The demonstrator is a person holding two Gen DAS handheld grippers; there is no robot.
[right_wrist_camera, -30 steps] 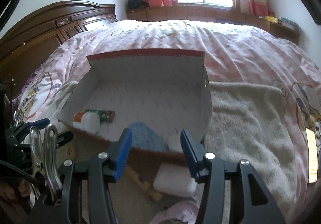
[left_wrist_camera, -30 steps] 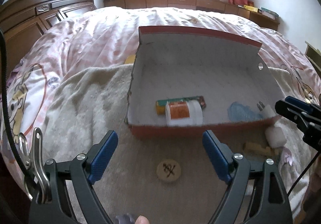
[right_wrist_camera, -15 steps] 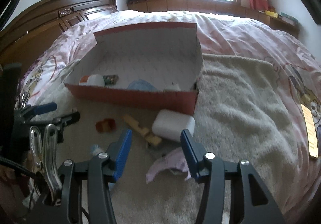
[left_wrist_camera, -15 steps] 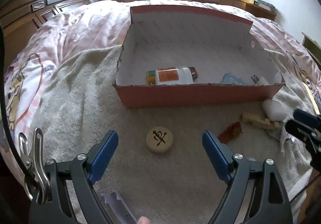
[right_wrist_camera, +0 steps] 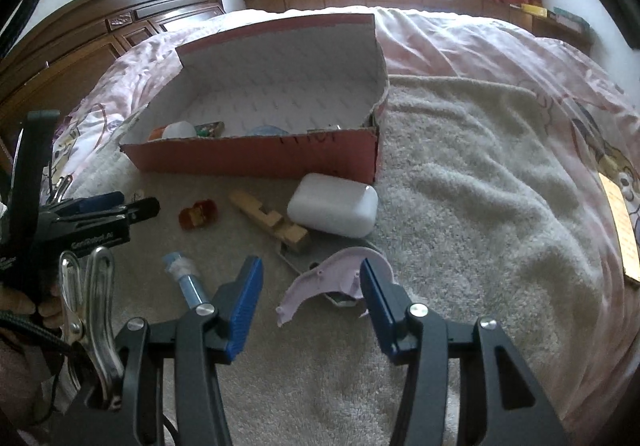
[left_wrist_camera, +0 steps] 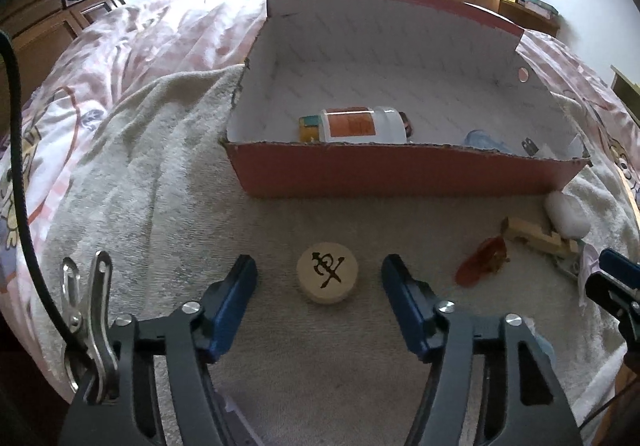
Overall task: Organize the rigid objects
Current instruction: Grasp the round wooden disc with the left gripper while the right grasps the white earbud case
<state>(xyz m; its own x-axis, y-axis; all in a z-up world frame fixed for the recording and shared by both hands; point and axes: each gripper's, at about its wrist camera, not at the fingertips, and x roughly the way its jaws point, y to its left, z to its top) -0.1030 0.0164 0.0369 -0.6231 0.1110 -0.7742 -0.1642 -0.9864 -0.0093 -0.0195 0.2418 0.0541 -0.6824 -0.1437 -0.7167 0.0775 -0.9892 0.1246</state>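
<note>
An open red cardboard box (left_wrist_camera: 400,174) (right_wrist_camera: 256,158) sits on a beige towel and holds a white bottle with an orange label (left_wrist_camera: 360,125), a green-and-yellow tube and a blue item. My left gripper (left_wrist_camera: 319,282) is open, its fingers on either side of a round wooden chess piece (left_wrist_camera: 327,277) on the towel. My right gripper (right_wrist_camera: 311,288) is open and empty over a pale purple plastic piece (right_wrist_camera: 336,278). A white case (right_wrist_camera: 333,210), a wooden block (right_wrist_camera: 270,220), a red toy (right_wrist_camera: 199,214) and a blue tube (right_wrist_camera: 186,278) lie in front of the box.
The towel (right_wrist_camera: 480,166) lies on a pink bedspread (left_wrist_camera: 132,46). A dark wooden headboard (right_wrist_camera: 100,38) is at the left and a window with a wooden ledge at the back. The left gripper shows at the left of the right wrist view (right_wrist_camera: 100,218).
Both grippers pulled back from the box and dropped lower. The left gripper's fingers now flank the chess piece and stand closer together. The right gripper now sits over the purple piece.
</note>
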